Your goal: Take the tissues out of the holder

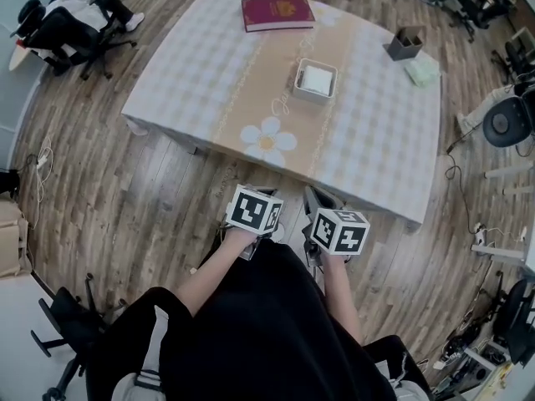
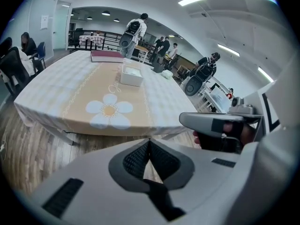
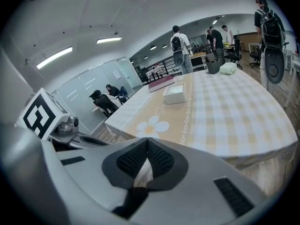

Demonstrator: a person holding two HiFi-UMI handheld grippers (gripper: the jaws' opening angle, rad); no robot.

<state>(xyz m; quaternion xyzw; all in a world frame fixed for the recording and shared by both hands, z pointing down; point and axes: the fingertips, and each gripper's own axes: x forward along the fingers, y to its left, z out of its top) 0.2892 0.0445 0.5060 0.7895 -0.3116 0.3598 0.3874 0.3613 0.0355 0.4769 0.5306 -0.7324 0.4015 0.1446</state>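
Head view shows the wide table [image 1: 376, 124] under a checked cloth, with both grippers well short of it, above the floor by its near edge. The left gripper [image 2: 149, 142] and the right gripper [image 3: 146, 142] each have the jaws pressed together at the tips, with nothing between them. The white holder [image 1: 298, 78] stands near the table's middle, and the tissues [image 1: 318, 79] lie flat inside it. I judge the reach is the step in hand. One gripper should open before it arrives, come down from above and pinch the tissues, while the other steadies the holder's wall.
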